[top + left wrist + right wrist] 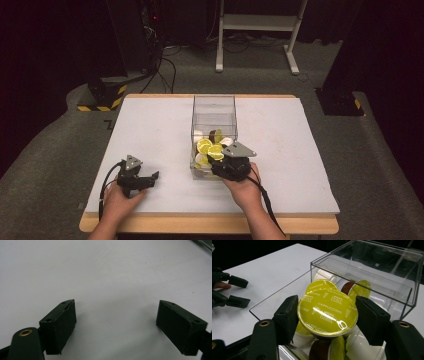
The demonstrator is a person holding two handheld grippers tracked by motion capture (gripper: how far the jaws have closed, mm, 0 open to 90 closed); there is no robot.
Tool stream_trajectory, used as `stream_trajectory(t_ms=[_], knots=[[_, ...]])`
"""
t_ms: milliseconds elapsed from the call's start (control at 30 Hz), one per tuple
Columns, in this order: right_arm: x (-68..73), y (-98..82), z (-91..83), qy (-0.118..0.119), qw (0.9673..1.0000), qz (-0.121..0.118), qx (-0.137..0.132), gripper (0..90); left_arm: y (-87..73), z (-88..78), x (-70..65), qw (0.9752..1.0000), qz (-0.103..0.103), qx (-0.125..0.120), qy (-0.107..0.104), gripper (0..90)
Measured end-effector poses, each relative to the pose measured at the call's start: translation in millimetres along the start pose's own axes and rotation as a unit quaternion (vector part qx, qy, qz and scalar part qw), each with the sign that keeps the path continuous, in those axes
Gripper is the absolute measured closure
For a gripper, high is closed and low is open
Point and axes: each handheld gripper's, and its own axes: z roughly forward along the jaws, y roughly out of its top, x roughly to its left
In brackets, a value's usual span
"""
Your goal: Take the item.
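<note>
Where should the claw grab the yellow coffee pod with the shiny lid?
By its round rim, one pad on each opposite side, coming from above the open box. The yellow coffee pod lies lid-up, tilted, and the right claw already grips it that way.

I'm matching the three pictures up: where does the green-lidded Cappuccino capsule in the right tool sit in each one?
High view: capsule at centre, over the clear box.
Left gripper view: not in it.
Right gripper view: capsule at centre, clamped by the right tool.
Shared landmark: clear box.

Right tongs [327, 312] clamped tight; left tongs [116, 325] spread wide, seemingly resting low.
</note>
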Motion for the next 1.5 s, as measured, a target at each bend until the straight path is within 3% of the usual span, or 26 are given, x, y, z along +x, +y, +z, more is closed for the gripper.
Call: stream_trajectory(t_ms=[900, 1500], knots=[[-13.1, 5.0, -29.8, -0.006, 0.9996, 0.008, -0.027, 38.1, 0.0, 0.0, 0.0, 1.0000, 0.000, 0.000, 0.000, 16.5], [-34.5, 6.9, -45.5, -0.026, 0.9983, 0.027, -0.045, 38.2, 0.0, 0.0, 0.0, 1.0000, 0.000, 0.000, 0.000, 16.5]])
